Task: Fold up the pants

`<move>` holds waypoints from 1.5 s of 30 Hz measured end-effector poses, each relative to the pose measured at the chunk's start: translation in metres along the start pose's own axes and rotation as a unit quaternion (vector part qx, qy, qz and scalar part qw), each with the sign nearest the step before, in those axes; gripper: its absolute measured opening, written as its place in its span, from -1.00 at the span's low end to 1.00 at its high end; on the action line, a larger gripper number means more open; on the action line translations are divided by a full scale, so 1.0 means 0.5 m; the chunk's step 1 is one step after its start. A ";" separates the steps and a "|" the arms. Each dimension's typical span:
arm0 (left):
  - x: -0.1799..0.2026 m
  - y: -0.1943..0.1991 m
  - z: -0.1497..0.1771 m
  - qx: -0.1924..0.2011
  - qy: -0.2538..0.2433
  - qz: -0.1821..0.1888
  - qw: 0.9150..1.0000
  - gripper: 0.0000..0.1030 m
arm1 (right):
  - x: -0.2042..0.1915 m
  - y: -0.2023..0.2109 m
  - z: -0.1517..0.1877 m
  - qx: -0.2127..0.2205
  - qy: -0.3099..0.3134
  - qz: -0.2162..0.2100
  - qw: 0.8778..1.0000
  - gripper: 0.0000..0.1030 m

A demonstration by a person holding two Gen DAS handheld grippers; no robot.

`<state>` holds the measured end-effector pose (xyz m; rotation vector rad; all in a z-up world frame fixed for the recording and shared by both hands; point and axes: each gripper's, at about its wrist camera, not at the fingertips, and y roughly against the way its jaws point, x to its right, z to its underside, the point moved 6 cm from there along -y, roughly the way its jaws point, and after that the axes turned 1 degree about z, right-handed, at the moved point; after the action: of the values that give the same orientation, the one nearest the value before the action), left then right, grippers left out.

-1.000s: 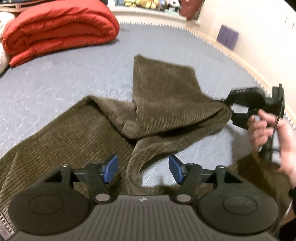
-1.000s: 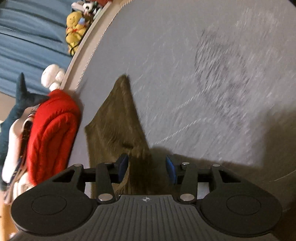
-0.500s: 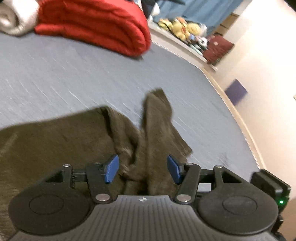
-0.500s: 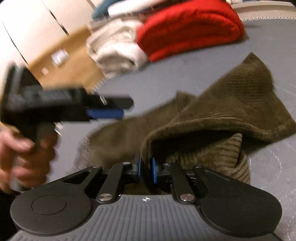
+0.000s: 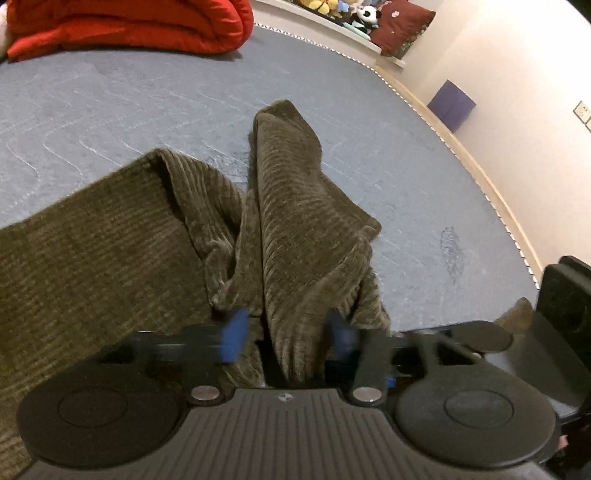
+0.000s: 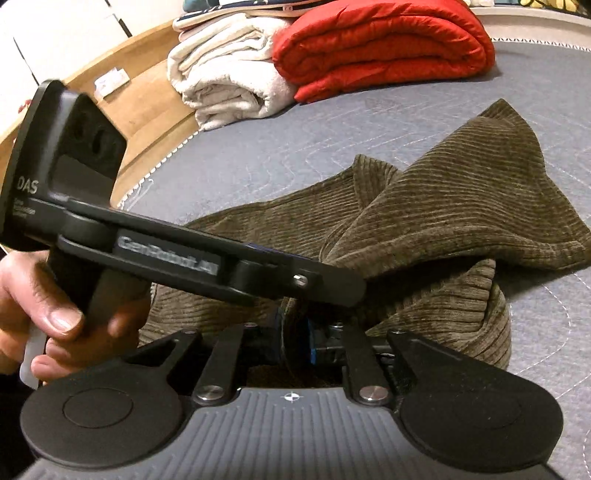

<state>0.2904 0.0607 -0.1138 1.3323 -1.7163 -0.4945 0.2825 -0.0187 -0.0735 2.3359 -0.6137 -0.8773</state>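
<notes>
While the olive corduroy pants [image 5: 303, 206] are spread in a rumpled heap on the grey-blue quilted bed [image 5: 110, 99], both tools are worked close together at the near edge of the cloth. Left tool [image 5: 286, 334]: blue pads are seen motion-blurred and set apart, with a raised fold of the pants standing between them; whether the cloth is actually pinched cannot be told. From the right wrist view the same left tool [image 6: 325, 284] is seen side-on, its black body crossing the frame, gripped at the handle by the left hand [image 6: 55, 314], and its tip is laid over the pants just above the right tool. Right tool [image 6: 293, 341]: blue pads are drawn nearly together, with a dark fold of the pants [image 6: 461, 206] clamped between them. One pant leg is doubled over so that its hem is peaked toward the far side of the bed; the other part is stretched out flat to the left in the left wrist view. A folded red quilt [image 6: 384, 48] and a rolled cream blanket [image 6: 229, 74] are stacked at the far edge of the bed, well apart from the pants. Plush toys [image 5: 340, 11] are lined along a ledge beyond, and a purple box [image 5: 450, 105] is set by the wall.
</notes>
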 end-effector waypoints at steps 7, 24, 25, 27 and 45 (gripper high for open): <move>-0.006 0.003 -0.008 -0.006 0.006 -0.001 1.000 -0.56 | 0.032 0.092 -0.044 -0.006 -0.059 -0.013 0.998 -0.65; 0.000 0.008 -0.007 -0.010 -0.002 0.001 1.000 -0.54 | 0.431 0.087 0.028 0.163 -0.516 0.062 0.838 -0.19; 0.000 0.008 -0.007 -0.009 -0.002 0.001 1.000 -0.54 | 0.437 0.078 0.018 0.166 -0.515 0.056 0.839 -0.18; 0.001 0.007 -0.008 -0.009 -0.002 0.002 1.000 -0.54 | 0.446 0.065 0.004 0.167 -0.515 0.052 0.839 -0.18; 0.032 0.081 -0.049 0.093 0.000 0.062 0.994 0.14 | 0.418 0.317 -0.265 0.314 -0.341 0.083 0.882 -0.78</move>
<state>0.2873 0.0646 -0.0641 1.3454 -1.8681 -0.2688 0.4835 -0.2121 0.0186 2.4017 -1.5641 -1.6206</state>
